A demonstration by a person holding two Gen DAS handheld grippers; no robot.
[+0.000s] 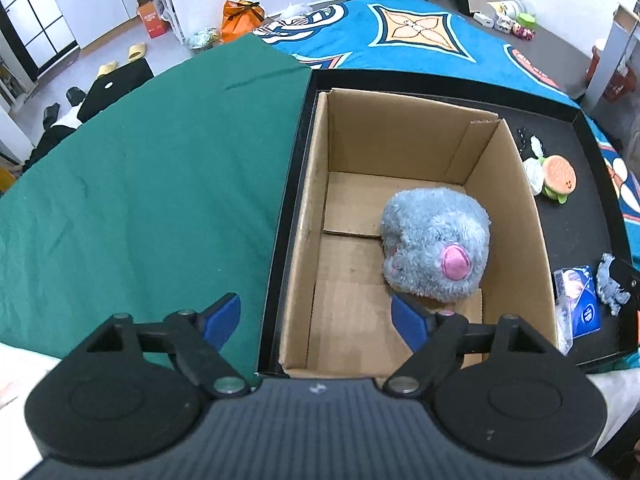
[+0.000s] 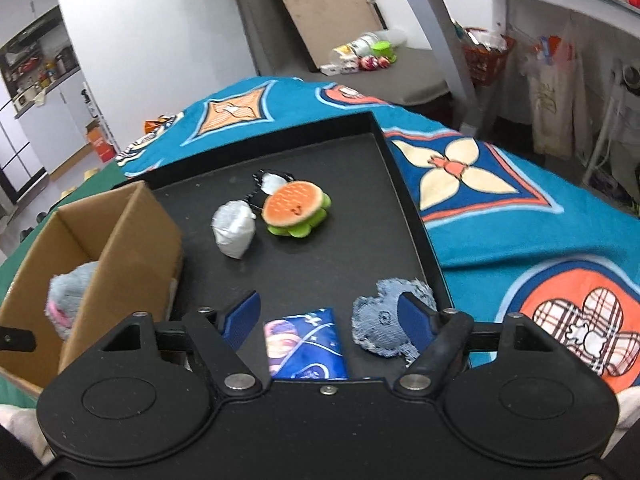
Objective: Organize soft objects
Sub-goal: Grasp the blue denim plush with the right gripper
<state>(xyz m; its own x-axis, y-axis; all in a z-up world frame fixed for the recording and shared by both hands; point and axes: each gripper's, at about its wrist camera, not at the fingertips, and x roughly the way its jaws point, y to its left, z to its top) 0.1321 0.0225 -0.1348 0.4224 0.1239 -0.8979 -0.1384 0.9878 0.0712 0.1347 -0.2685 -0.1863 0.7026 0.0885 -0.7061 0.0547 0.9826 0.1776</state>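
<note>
Item: grey plush toy [image 1: 436, 240], pink patch showing, lying inside the cardboard box [image 1: 316, 184] against its right wall; we count it as stowed.

Item: black tray [image 2: 404, 184], holding the box and the loose pieces. On it we list a burger plush [image 2: 296, 210], a white pouch [image 2: 234, 230] touching it, a denim patch toy [image 2: 380, 320] and a blue printed packet [image 2: 306, 344].

Left gripper [image 1: 320, 316]: fingers spread wide, holding nothing, hovering over the near end of the box.

Right gripper [image 2: 334, 318]: fingers spread wide, empty, low over the packet, with the denim toy beside its right finger.

Step in hand, as we judge it: picking the next soft piece from the tray. We would centre the right fingers on the denim toy, close on its bulk and not its frayed edge, and keep clear of the packet and tray wall.

Writing: the packet bears printed figures and a round emblem; we cannot read any words. The bedcover [image 2: 520, 216] shows patterns only.
</note>
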